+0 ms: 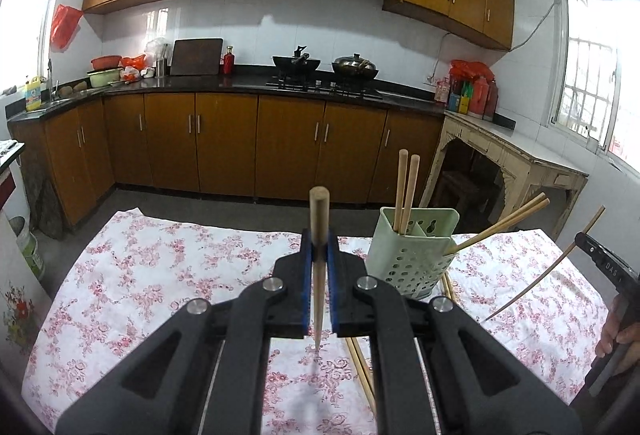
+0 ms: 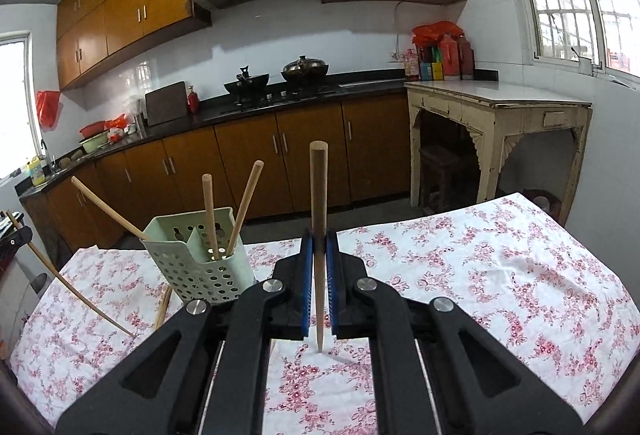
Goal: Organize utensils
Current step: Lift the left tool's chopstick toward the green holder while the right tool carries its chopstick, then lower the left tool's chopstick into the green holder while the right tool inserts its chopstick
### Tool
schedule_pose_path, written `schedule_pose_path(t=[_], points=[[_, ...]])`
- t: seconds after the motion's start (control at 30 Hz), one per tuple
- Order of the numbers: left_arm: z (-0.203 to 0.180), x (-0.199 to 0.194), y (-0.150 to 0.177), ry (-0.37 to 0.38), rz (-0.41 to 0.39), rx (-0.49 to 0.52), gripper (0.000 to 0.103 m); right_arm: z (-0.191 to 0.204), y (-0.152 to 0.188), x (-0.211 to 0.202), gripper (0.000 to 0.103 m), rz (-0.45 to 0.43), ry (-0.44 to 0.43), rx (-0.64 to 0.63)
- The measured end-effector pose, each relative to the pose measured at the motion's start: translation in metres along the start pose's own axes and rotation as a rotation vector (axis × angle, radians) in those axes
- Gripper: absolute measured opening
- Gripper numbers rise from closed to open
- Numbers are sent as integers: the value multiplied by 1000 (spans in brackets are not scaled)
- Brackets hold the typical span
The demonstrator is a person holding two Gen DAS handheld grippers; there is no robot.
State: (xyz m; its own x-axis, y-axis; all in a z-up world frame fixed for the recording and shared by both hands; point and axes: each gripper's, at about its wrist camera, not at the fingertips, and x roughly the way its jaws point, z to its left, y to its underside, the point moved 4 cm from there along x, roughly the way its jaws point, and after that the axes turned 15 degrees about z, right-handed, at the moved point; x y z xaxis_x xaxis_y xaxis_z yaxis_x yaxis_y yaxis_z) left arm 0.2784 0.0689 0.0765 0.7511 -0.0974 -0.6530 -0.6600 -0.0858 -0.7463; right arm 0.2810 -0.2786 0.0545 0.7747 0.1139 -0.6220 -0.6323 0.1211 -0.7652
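left wrist view: your left gripper (image 1: pixel 319 255) is clamped on a wooden chopstick (image 1: pixel 319 267) standing upright, tip just over the floral tablecloth (image 1: pixel 160 275). lots of open cloth to its left, far table edge just behind. the pale green perforated utensil holder (image 1: pixel 412 255) sits just right, two chopsticks upright in it, two leaning out.

right wrist view: your right gripper (image 2: pixel 319 259) is pinching its own chopstick (image 2: pixel 319 235), also upright. holder (image 2: pixel 196 263) is left of it, wide bare cloth (image 2: pixel 500 275) to the right.
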Motion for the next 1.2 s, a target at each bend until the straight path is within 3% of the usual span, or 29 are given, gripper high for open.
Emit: schedule_pose_path(t=[0.1,0.43,0.57,0.8,1.0,1.2], points=[[-2,-6,-2,14,-9,4,8,4,-3,-7,7,2,-26,-6],[-52,-39,-32,124,-95,50,8,43,-38,-53,7,-32,-263,-26],[-76,-54,-56,142,-164,55,8,57,-61,-62,7,-93,-274,-41],[-101,-59,-107,88,-293,38,8,82,-100,-53,7,-204,-235,-66],[-103,-17,-113,74,-231,7,8,93,-98,-5,7,-141,-188,-85],[-92,15,-103,75,-155,-12,8,91,-86,34,7,-47,-201,-65]])
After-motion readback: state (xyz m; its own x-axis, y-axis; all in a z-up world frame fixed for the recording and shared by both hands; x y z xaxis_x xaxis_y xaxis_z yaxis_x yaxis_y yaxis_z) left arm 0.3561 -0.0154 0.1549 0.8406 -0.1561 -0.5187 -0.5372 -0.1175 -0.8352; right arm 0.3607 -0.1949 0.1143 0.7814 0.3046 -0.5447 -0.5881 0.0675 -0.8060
